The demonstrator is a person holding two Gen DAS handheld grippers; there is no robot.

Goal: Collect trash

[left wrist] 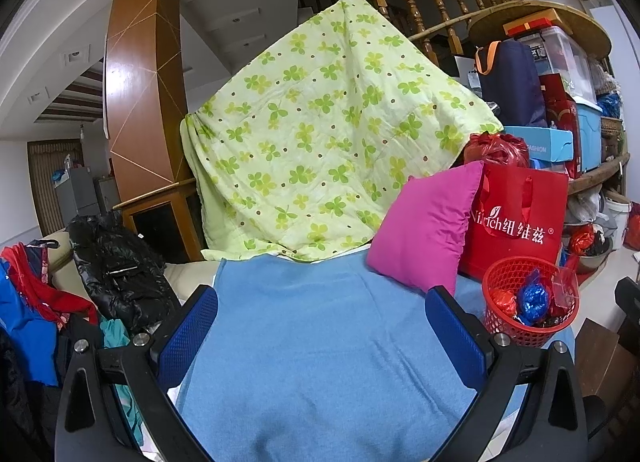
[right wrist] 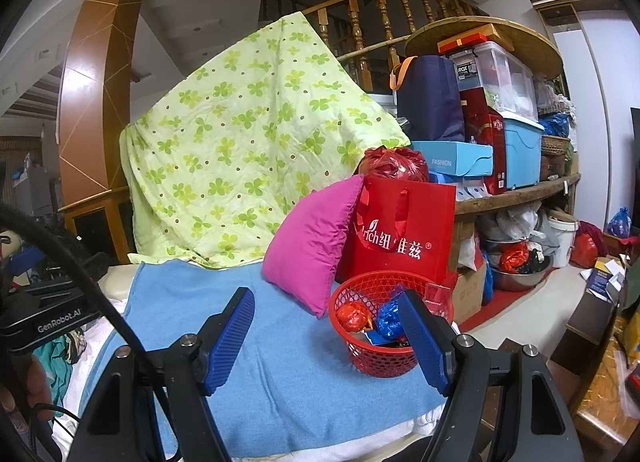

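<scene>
A red mesh basket (right wrist: 372, 358) stands on the blue towel (right wrist: 288, 374) in front of a red gift bag (right wrist: 404, 238). In it lie a red foil wrapper (right wrist: 354, 316), a blue foil wrapper (right wrist: 387, 318) and some darker bits. My right gripper (right wrist: 328, 342) is open over the towel with nothing between its fingers. Its right fingertip overlaps the basket's near side. In the left wrist view the basket (left wrist: 516, 330) sits right of my left gripper (left wrist: 324, 338), which is wide open over the towel (left wrist: 320, 362) and holds nothing.
A pink cushion (right wrist: 312, 250) leans beside the gift bag, under a green clover quilt (right wrist: 240, 150). Dark and red clothes (left wrist: 116, 274) pile at the left. Shelves of boxes and bags (right wrist: 500, 134) fill the right. A hand (right wrist: 24, 386) holds the left gripper's body.
</scene>
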